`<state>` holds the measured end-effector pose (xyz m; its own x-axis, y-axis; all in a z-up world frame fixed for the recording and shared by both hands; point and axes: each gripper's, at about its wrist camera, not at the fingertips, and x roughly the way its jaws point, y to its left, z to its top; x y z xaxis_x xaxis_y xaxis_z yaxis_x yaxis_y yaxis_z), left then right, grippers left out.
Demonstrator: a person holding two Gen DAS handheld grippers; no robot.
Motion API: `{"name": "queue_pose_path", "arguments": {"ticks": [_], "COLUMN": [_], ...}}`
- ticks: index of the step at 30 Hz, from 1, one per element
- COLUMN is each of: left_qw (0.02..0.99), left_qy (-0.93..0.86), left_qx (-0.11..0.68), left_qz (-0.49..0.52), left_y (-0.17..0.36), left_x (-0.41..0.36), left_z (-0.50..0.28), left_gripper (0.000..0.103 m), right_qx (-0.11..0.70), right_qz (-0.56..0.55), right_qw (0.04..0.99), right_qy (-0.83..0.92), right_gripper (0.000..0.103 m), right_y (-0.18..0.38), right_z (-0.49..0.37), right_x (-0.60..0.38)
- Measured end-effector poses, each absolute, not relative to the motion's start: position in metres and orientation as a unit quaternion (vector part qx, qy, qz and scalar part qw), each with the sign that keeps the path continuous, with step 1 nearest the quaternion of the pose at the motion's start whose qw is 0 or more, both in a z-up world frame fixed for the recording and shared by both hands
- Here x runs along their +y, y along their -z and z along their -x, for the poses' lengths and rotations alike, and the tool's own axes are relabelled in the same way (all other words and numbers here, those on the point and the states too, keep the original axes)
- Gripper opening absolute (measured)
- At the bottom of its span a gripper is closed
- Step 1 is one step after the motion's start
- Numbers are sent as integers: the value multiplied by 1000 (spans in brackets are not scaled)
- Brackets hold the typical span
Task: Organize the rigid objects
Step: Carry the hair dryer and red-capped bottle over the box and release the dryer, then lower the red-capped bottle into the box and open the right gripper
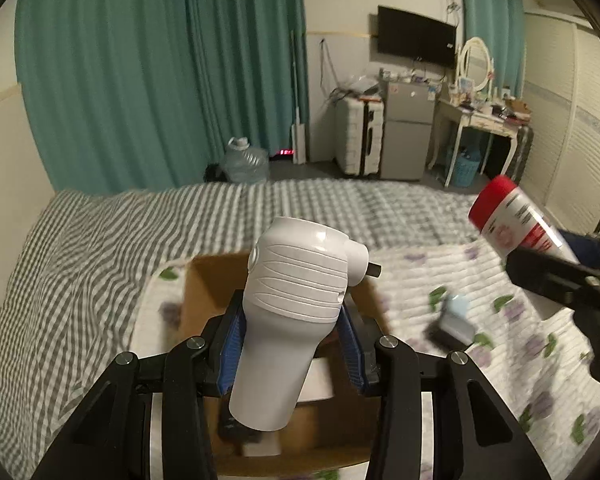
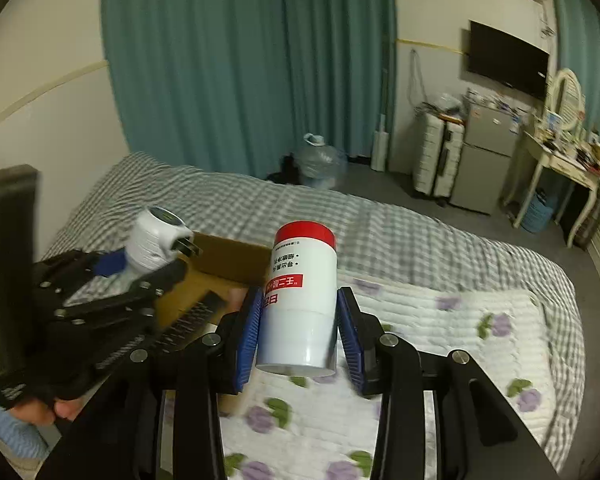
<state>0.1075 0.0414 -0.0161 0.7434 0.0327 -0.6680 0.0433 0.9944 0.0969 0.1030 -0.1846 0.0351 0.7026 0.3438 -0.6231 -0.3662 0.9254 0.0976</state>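
teal curtains (image 1: 160,72) are hanging behind a bed covered in a grey-and-white checked sheet (image 1: 80,260), with a white quilt printed with purple flowers (image 2: 440,332) lying over its near part. a wall-mounted television (image 1: 416,36), a small grey fridge (image 1: 406,136), a white suitcase (image 1: 358,136), a dressing table with an oval mirror (image 1: 480,116) and a clear water jug (image 1: 246,160) on the floor are standing along the far side of the room. an open cardboard box (image 1: 208,292) is sitting on the quilt, directly under the left gripper (image 1: 290,346); a small dark and pale-blue object (image 1: 454,322), too blurred to identify, is lying on the quilt just to the right of the box.

the left gripper is clamping the handle of a white ribbed handheld device (image 1: 296,300) between its blue pads (image 1: 232,348), the device's head pointing up and away, above the box opening. the right gripper (image 2: 298,334) is gripping a white canister with a red cap (image 2: 304,292) near its base, cap end away from the camera, its printed label reading upside down; it is hanging over the quilt, just right of the box. the two gripped items are being held near each other but apart.
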Motion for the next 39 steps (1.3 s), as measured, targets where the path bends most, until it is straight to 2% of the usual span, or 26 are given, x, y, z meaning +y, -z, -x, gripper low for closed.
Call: {"name": "queue_pose_path", "arguments": {"ticks": [7,15,17,18,20,21,39], "left_qw": [917,898,897,897,899,900,921], "left_qy": [-1,21,28,33,45,45,36], "left_qx": [394,435,438,435,432,430,386], "left_qz": [-64,-56,-61,-63,-61,-59,-31], "left_y": [58,105,112,113,109,107,66], "left_x": [79,95,94,94,94,95,115], "left_z": [-126,-151,-153,-153,-151,-151,-107], "left_gripper": [44,44,47,48,63,65,67], "right_qx": [343,376,381,383,386,386,398], "right_qz": [41,51,47,46,43,43,37], "right_qw": [912,898,897,896,895,895,900], "right_qy": [-223,-221,-220,-219,-219,-218,-173], "right_gripper": [37,37,37,37,37,37,37], "right_y": [-8,46,56,61,65,68,68], "right_z": [-110,-141,-148,-151,-155,-156,-125], "right_x": [-124,-99,-97,-96,-93,-92,-84]}}
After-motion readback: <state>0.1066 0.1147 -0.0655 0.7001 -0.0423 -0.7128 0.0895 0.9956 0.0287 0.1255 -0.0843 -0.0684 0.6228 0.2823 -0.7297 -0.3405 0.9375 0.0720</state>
